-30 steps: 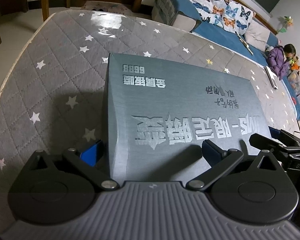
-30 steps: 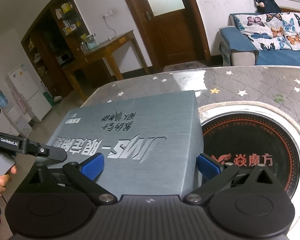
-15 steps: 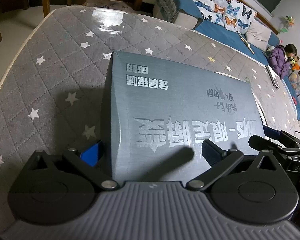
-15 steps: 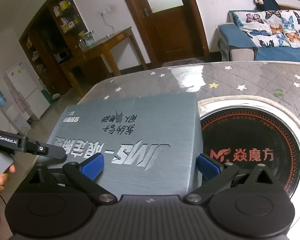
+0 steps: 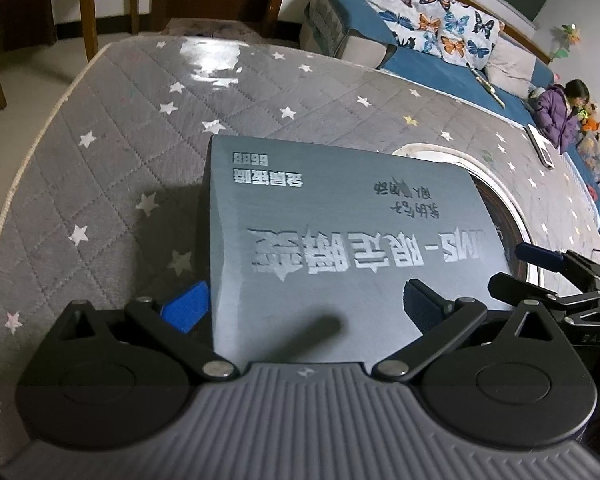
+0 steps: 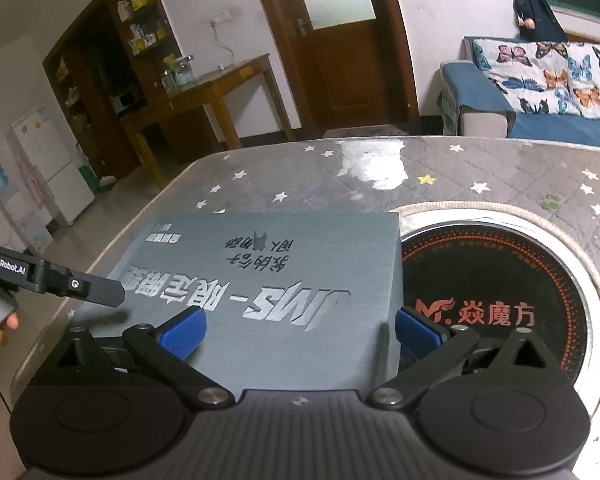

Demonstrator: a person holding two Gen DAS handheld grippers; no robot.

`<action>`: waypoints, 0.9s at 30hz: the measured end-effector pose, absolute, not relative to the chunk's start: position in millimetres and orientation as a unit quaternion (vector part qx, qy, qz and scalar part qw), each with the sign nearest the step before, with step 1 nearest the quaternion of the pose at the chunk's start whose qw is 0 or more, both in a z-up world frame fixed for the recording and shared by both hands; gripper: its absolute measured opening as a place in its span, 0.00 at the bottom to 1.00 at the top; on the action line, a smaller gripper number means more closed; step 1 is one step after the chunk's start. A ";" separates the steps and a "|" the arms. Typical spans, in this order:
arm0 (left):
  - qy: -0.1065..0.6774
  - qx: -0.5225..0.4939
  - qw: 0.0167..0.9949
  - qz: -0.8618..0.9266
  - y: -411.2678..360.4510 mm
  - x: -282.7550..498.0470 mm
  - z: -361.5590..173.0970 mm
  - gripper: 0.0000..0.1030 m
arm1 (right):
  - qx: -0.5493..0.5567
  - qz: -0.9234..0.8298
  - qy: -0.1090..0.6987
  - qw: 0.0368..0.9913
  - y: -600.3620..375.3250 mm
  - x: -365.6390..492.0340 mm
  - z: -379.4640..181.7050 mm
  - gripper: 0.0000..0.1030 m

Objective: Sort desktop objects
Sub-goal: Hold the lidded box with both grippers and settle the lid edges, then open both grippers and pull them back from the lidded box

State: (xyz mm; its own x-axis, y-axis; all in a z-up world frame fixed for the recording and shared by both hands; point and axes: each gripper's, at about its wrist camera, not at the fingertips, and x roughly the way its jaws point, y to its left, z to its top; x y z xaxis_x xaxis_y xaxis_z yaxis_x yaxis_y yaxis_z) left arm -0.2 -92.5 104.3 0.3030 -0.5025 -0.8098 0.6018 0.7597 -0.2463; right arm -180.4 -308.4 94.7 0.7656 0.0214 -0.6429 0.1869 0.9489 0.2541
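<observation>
Your left claw (image 5: 300, 306) is spread wide across the near left corner of the grey box (image 5: 340, 240), one blue finger beside its left edge and the other over the lid; whether either touches, you cannot tell. Your right claw (image 6: 300, 330) is likewise spread, straddling the box's near right corner. The box lies flat on the starred bench (image 5: 120, 140), its right edge beside the round cooktop (image 6: 500, 280).
</observation>
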 end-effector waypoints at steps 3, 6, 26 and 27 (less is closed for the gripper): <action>0.470 0.057 0.810 -0.346 -91.1 -12.5 108.7 1.00 | 0.139 -0.046 0.339 0.929 -302.0 -185.2 96.3 1.00; 0.458 0.069 0.814 -0.350 -90.6 -28.3 110.7 1.00 | 0.124 -0.049 0.338 0.932 -295.5 -191.7 100.6 1.00; 0.412 0.105 0.834 -0.351 -77.3 -124.4 101.8 1.00 | 0.092 -0.055 0.334 0.936 -253.5 -247.3 95.4 1.00; 0.410 0.107 0.835 -0.350 -77.2 -128.2 100.7 1.00 | 0.092 -0.056 0.335 0.936 -252.1 -249.8 94.7 1.00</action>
